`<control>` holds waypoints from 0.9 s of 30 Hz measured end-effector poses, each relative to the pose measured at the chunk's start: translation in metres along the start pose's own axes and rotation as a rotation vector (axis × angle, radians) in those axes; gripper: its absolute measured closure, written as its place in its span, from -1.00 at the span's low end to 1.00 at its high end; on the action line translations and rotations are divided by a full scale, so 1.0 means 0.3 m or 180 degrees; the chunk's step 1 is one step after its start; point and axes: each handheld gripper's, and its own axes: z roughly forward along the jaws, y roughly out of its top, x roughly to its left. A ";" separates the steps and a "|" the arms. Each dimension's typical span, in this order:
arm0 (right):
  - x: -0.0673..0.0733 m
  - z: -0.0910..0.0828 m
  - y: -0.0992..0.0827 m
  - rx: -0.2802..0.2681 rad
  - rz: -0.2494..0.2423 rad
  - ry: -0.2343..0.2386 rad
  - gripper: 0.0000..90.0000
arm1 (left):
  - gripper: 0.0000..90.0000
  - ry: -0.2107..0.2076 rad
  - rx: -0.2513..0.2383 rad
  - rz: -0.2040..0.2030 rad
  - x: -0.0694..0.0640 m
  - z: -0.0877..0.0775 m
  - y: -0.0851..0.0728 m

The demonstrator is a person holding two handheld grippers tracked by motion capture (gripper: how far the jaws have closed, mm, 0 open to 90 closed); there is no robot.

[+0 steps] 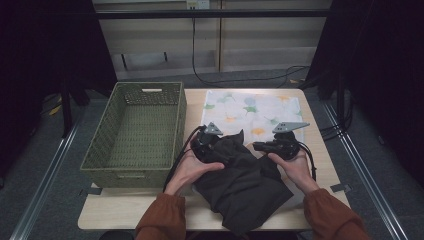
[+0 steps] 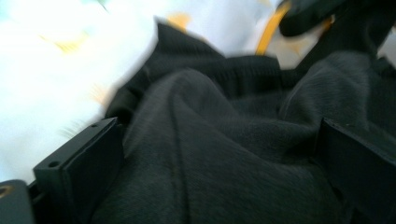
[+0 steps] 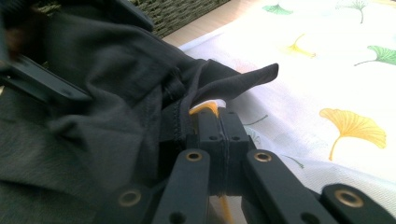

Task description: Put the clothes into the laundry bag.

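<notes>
Right gripper (image 3: 219, 122) was clenched on the hem of the dark garment (image 1: 240, 180), which lay on the leaf-print cloth (image 1: 250, 107) beside the basket (image 1: 135, 127). Left gripper (image 2: 210, 154), jaws spread, straddled a fold, apparently mid-fold; next it needed to pinch that fold squarely.

Blurred throughout in the left gripper view: dark garment (image 2: 224, 154) and leaf-print cloth (image 2: 51, 70). Cut off by the bottom edge of the high view: both sleeves (image 1: 160, 220). Hidden under the garment: part of the cloth.
</notes>
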 end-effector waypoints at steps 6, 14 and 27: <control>0.007 0.013 -0.001 0.0061 -0.0032 -0.0002 0.99 | -1.00 0.0131 0.0227 0.0054 -0.024 0.074 -0.045; 0.017 0.027 -0.003 0.0117 -0.0074 -0.0001 0.99 | -0.89 -0.0332 0.0266 -0.0203 0.025 0.125 -0.097; -0.001 0.025 -0.001 0.0083 -0.0014 -0.0028 0.99 | 0.46 -0.0230 -0.0098 0.0027 -0.012 0.033 -0.062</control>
